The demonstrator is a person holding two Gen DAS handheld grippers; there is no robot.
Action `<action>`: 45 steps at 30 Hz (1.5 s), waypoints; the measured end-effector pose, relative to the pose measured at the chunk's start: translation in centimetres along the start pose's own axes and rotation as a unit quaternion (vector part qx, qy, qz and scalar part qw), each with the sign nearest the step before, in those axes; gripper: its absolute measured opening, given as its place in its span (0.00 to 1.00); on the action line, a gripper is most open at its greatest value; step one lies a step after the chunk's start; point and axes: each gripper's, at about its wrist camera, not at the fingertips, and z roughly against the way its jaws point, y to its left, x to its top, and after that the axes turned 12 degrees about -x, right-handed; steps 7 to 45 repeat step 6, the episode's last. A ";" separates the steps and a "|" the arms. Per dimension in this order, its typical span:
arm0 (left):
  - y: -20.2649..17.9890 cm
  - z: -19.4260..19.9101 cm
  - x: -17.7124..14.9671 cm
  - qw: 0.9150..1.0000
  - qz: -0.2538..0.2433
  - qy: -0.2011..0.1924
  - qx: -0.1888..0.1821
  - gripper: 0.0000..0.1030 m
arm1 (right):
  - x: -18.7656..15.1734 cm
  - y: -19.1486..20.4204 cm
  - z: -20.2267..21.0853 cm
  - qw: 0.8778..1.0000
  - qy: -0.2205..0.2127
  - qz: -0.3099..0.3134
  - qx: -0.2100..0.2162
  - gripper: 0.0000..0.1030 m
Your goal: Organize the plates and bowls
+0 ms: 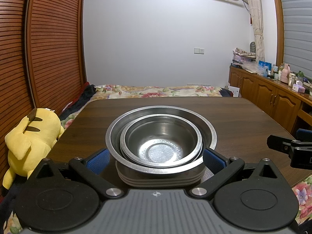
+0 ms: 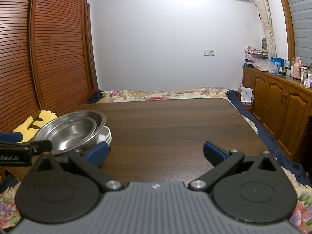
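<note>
Dark wood-grain tabletop [image 1: 243, 120] fills the lower half of both views, smooth and bare but for one pile of dishes. Nearest, at the bottom centre of the left wrist view, the left gripper [image 1: 156, 157] has its blue ribbed pads spread wide, one on each side of the pile; whether they touch it cannot be told. Between them sits a low stack of pale plates [image 1: 159, 179], and on it nested stainless steel bowls [image 1: 160, 138], round, shiny, the inner one with a hammered floor. The pile lies dead ahead of the left gripper, so that hand is the nearer. In the right wrist view the right gripper [image 2: 156, 152] is also spread apart, holding nothing over bare wood, with the bowls well off at lower left. A yellow plush toy [image 1: 33, 136] lies at the table's left edge; beyond are a floral bedspread [image 1: 156, 90], slatted wooden doors and a white wall.
</note>
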 end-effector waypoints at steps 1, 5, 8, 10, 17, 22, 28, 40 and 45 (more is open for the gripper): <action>0.0 0.0 0.0 1.000 0.000 0.000 0.000 1.00 | 0.0 0.0 0.0 1.000 0.000 0.000 0.000 1.00; 0.0 0.0 0.0 1.000 0.000 0.000 -0.002 1.00 | 0.0 0.0 0.0 1.000 0.000 0.000 -0.001 1.00; 0.0 0.0 0.0 1.000 0.000 0.001 -0.002 1.00 | 0.0 0.0 0.0 1.000 0.000 0.000 -0.001 1.00; 0.0 0.0 0.0 1.000 0.000 0.001 -0.002 1.00 | 0.0 0.0 0.0 1.000 0.000 0.000 -0.001 1.00; 0.0 0.0 0.0 1.000 0.000 0.001 -0.002 1.00 | 0.0 0.0 0.0 1.000 0.000 0.000 -0.001 1.00; 0.0 0.0 0.0 1.000 0.000 0.001 -0.002 1.00 | 0.0 0.0 0.0 1.000 0.000 0.000 -0.001 1.00; 0.0 0.0 0.0 1.000 0.000 0.001 -0.002 1.00 | 0.0 0.0 0.0 1.000 0.000 0.000 -0.001 1.00; 0.0 0.0 0.0 1.000 0.000 0.001 -0.002 1.00 | 0.0 0.0 0.0 1.000 0.000 0.000 -0.001 1.00; 0.0 0.0 0.0 1.000 0.000 0.001 -0.002 1.00 | 0.0 0.0 0.0 1.000 0.000 0.000 -0.001 1.00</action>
